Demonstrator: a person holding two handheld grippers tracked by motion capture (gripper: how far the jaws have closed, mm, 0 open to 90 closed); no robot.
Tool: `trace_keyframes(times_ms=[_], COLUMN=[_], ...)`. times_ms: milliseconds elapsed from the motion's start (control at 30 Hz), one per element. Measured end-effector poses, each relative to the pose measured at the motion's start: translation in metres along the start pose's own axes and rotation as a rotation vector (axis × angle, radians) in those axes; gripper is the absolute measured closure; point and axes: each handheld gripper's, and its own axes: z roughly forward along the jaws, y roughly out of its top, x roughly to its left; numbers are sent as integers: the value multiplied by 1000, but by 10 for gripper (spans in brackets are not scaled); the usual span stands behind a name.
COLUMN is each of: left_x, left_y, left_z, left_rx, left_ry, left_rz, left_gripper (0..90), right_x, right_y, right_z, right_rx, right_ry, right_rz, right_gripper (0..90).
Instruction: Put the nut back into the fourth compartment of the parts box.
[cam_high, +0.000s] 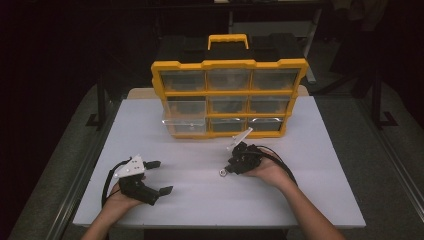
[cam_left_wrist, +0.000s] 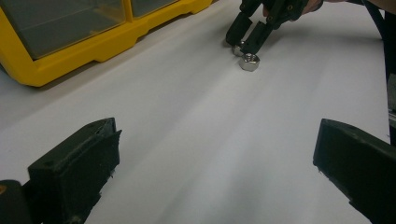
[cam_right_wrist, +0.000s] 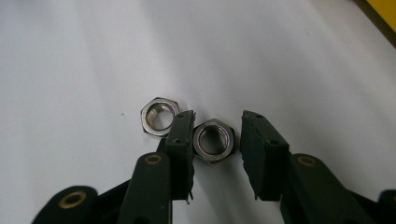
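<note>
Reaching in from the lower right of the high view, the person's right hand (cam_high: 270, 172) holds the right gripper (cam_high: 226, 170) low over the white table (cam_high: 310, 190), pointing toward the frame's left. The left gripper (cam_high: 162, 176) rests at the lower left, its jaws spread wide with nothing between them. A yellow drawer cabinet (cam_high: 227, 92) stands at the upper centre, one clear drawer (cam_high: 184, 120) pulled out. In the right gripper view, two steel nuts lie flat on the table. The right nut (cam_right_wrist: 214, 140) sits between the jaws, touching the left jaw, with a thin gap to the right one, so the jaws are not yet pinching it. The left nut (cam_right_wrist: 159, 116) lies just outside the left jaw.
</note>
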Motion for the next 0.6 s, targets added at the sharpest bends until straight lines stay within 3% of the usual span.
trace_keyframes(times_ms=[167,333,600], left_x=[0,0,0], left_y=[0,0,0], left_z=[0,0,0], left_rx=[-2,-2,-2], left_ry=[1,1,0], left_rz=[-2,-2,-2], left_gripper=[5,5,5], right_x=[0,0,-3], right_y=[0,0,1], right_z=[0,0,-1], right_rx=[-3,0,2], right_ry=[-11,-7,-4], right_rz=[6,35,43], right_gripper=[689,692,693])
